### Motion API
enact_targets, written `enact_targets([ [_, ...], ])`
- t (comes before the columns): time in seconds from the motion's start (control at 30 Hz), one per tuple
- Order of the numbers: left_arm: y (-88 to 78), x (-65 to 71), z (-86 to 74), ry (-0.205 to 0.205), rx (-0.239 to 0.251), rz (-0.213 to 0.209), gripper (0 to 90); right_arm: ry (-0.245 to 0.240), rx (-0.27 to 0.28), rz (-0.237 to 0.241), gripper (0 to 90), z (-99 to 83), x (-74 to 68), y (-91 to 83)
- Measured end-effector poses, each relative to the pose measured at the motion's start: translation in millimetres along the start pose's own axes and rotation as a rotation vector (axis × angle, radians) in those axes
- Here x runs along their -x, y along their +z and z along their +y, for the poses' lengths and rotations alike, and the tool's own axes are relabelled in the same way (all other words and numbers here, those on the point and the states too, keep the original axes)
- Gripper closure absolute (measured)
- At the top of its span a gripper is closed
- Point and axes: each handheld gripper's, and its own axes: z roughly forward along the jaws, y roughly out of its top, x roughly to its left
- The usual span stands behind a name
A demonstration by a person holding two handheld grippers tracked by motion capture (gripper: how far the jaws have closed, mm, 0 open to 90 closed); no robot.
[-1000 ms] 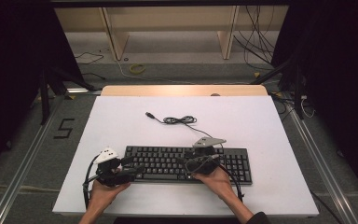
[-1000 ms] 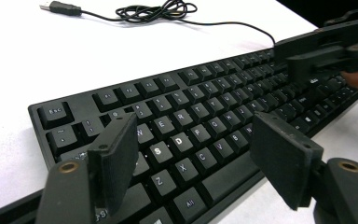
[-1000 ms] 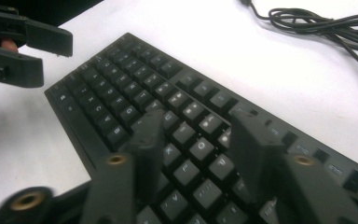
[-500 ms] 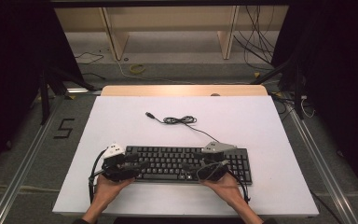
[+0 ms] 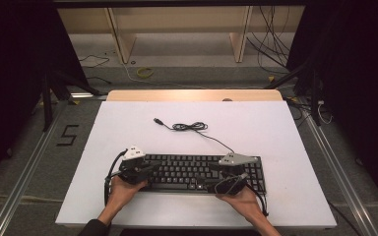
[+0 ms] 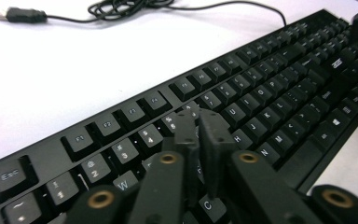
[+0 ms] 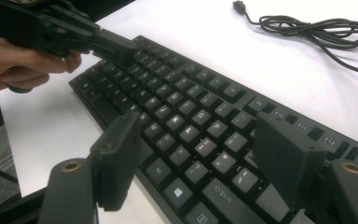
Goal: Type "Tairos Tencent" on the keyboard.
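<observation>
Near the front edge of the white table (image 5: 275, 132) lies the black keyboard (image 5: 192, 169), its long side running left to right. Over its left end the left tongs (image 6: 198, 122) have just been closing and now stand together with nothing between them, tips just above the keys around the number and letter rows. Over the right end the right tongs (image 7: 196, 149) have just been opening; their jaws stand wide apart above the keys near the shift key, gripping nothing. Beyond the keyboard, its cable (image 5: 189, 127) lies coiled on the table, the plug (image 5: 158, 121) to the far left.
</observation>
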Motion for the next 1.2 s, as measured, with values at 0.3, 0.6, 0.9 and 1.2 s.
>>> enact_targets([
  [0.3,12.6,0.2,2.1,0.011,-0.048,0.009,89.0,-0.002,0.005,0.000,32.0,-3.2,-1.2,-5.7],
  [0.6,16.3,-1.6,1.1,0.007,-0.072,0.016,89.1,0.003,0.011,0.001,30.7,-4.5,-2.3,-8.2],
  [0.9,17.4,-2.9,0.6,-0.001,-0.077,0.019,89.1,0.000,0.010,0.003,29.9,-5.1,-3.2,-8.3],
  [1.2,19.0,-2.2,-1.3,-0.001,-0.092,0.028,89.3,-0.002,0.008,0.001,29.9,-5.2,-3.7,-7.3],
])
